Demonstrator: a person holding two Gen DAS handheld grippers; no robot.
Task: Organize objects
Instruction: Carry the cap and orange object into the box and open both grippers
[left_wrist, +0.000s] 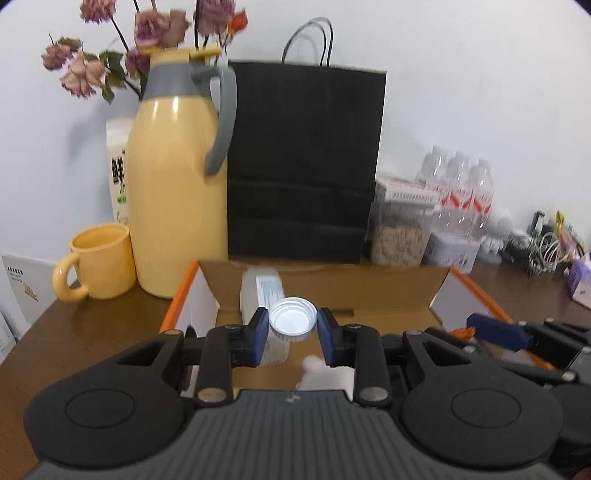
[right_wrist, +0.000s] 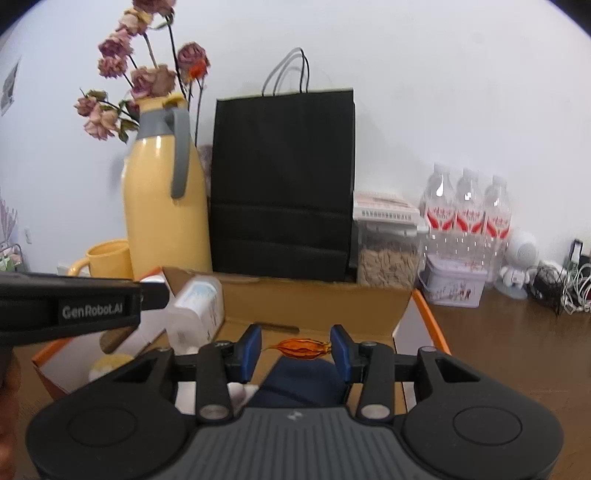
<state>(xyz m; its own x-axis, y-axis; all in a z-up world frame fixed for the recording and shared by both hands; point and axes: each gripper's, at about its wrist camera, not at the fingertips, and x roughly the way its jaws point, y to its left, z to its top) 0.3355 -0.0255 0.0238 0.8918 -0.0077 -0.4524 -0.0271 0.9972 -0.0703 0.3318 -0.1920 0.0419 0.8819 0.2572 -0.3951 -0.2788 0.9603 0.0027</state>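
Note:
An open cardboard box (left_wrist: 332, 288) with orange edges sits in front of me on the brown table. My left gripper (left_wrist: 293, 325) is over the box with its pads on either side of a silver round lid (left_wrist: 293, 320); a small gap shows on each side. A clear plastic bottle (left_wrist: 258, 291) lies in the box behind the lid, also in the right wrist view (right_wrist: 195, 310). My right gripper (right_wrist: 295, 347) is open above the box (right_wrist: 314, 299), over an orange leaf-shaped item (right_wrist: 299, 348) and a dark blue object (right_wrist: 299, 380).
Behind the box stand a yellow thermos jug (left_wrist: 173, 184) with dried flowers, a yellow mug (left_wrist: 99, 262), a black paper bag (left_wrist: 303, 162), a cereal container (left_wrist: 400, 229), a tin (right_wrist: 452, 284), water bottles (right_wrist: 467, 218) and cables (right_wrist: 569, 284). Table surface (right_wrist: 517, 350) lies right of the box.

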